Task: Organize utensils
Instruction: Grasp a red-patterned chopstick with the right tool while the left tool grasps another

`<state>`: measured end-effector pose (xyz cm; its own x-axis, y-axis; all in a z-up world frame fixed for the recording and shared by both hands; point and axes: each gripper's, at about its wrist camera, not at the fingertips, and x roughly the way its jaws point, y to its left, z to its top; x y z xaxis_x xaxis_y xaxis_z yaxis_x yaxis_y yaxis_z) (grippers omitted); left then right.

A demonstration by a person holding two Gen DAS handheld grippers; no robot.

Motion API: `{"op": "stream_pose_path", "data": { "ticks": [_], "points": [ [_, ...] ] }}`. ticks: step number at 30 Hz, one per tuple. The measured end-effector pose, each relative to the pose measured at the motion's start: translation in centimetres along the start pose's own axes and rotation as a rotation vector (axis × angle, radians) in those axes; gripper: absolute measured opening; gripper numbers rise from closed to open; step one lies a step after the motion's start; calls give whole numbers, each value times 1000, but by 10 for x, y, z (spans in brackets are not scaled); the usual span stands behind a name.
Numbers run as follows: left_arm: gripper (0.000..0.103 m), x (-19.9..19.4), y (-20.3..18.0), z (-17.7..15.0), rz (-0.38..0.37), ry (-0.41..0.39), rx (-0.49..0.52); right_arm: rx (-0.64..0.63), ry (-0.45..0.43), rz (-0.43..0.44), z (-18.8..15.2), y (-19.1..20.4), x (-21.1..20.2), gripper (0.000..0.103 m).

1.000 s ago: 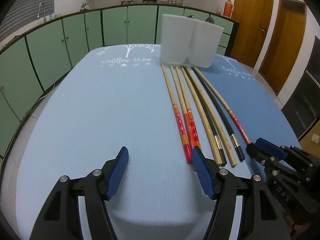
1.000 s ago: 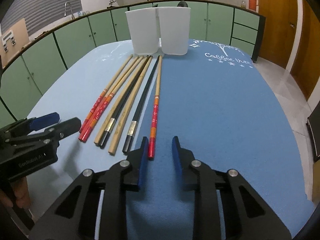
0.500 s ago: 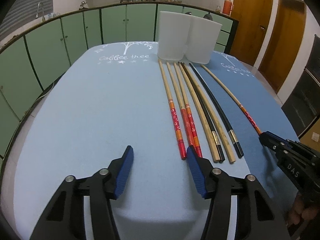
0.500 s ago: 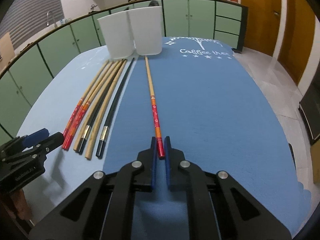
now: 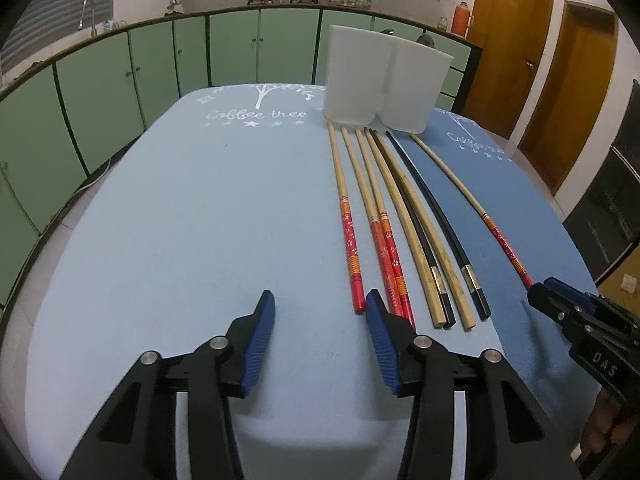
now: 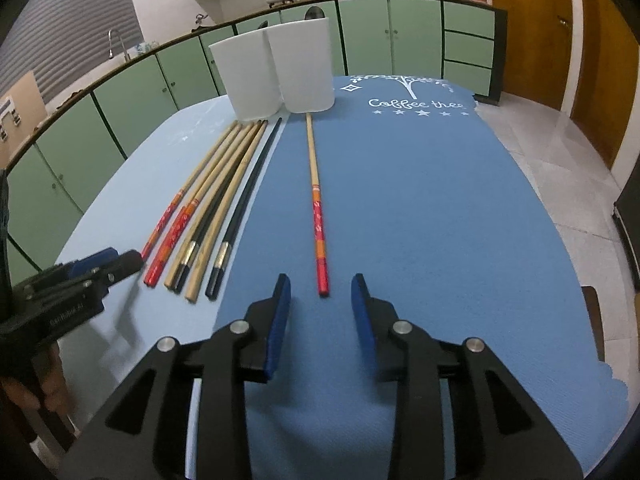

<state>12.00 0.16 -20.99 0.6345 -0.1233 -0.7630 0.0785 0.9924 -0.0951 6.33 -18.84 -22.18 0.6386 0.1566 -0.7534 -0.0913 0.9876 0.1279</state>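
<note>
Several chopsticks lie side by side on the light blue mat, tips toward two white holders. One red-ended chopstick lies apart on the dark blue mat. My right gripper is open, just behind that chopstick's red end, touching nothing. It shows at the right edge of the left wrist view. My left gripper is open and empty, just left of the group's near ends. It shows in the right wrist view.
The two white holders stand together at the table's far end. Green cabinets run behind the table and along its left. Wooden doors are at the right. The mat's near right edge ends at a tiled floor.
My right gripper shut on the red-ended chopstick, slid it right away from the group, then opened and let it lie on the dark blue mat. The left gripper stayed open.
</note>
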Motion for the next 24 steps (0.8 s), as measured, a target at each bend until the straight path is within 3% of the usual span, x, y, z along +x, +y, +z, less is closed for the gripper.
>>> {"op": "stream_pose_path", "data": {
  "ticks": [4, 16, 22, 24],
  "points": [
    [47, 1, -5, 0, 1, -2, 2, -19, 0, -3, 0, 3, 3, 31],
    [44, 7, -14, 2, 40, -26, -11, -23, -24, -38, 2, 4, 11, 15],
    [25, 11, -15, 5, 80, -24, -26, -30, -28, -49, 2, 7, 13, 6],
    [7, 12, -18, 7, 90, -20, -12, -27, -27, -46, 3, 7, 13, 6]
  ]
}}
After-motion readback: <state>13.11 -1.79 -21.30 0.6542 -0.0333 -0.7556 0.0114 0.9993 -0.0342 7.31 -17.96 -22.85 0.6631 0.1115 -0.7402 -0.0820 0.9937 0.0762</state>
